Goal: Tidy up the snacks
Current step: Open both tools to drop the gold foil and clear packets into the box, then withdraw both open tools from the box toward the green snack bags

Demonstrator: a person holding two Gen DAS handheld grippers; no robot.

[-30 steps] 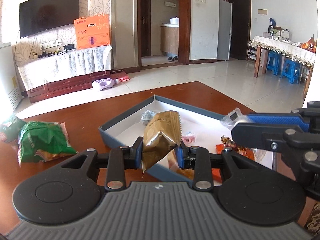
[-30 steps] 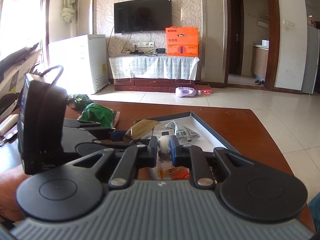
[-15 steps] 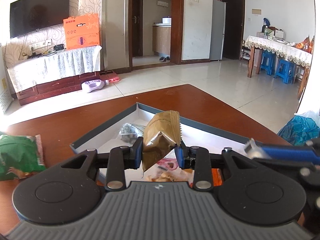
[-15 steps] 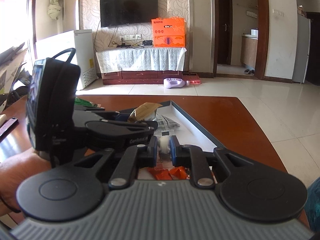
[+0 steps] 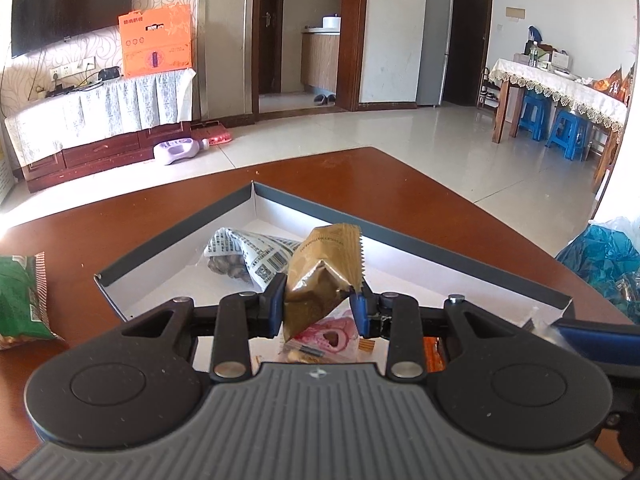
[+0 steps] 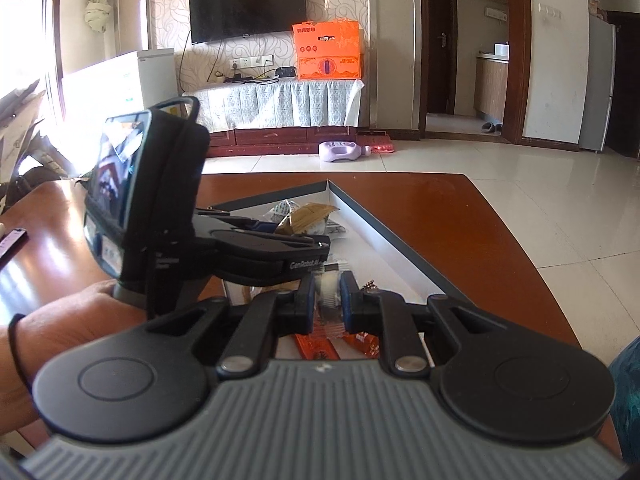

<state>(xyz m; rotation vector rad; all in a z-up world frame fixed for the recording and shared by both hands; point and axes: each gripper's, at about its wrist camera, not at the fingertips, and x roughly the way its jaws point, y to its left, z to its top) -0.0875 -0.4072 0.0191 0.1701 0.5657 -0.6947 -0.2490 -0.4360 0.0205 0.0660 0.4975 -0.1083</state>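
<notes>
My left gripper is shut on a gold snack packet, held above the open grey-rimmed white box on the brown table. Inside the box lie a black-and-white printed packet, a pink packet and orange wrappers. My right gripper is shut on a small clear-wrapped white snack over the box's near end. In the right wrist view the left gripper and its gold packet hang over the box's left side. A green snack bag lies left of the box.
A hand holds the left gripper's body at the left. A blue plastic bag sits off the table's right edge. The table edge runs close behind the box. A dark flat object lies at the far left.
My left gripper carried the gold packet to the right and lower, from the box's left rim to over its inside. The green bag slid toward the left edge of view. The right gripper barely moved.
</notes>
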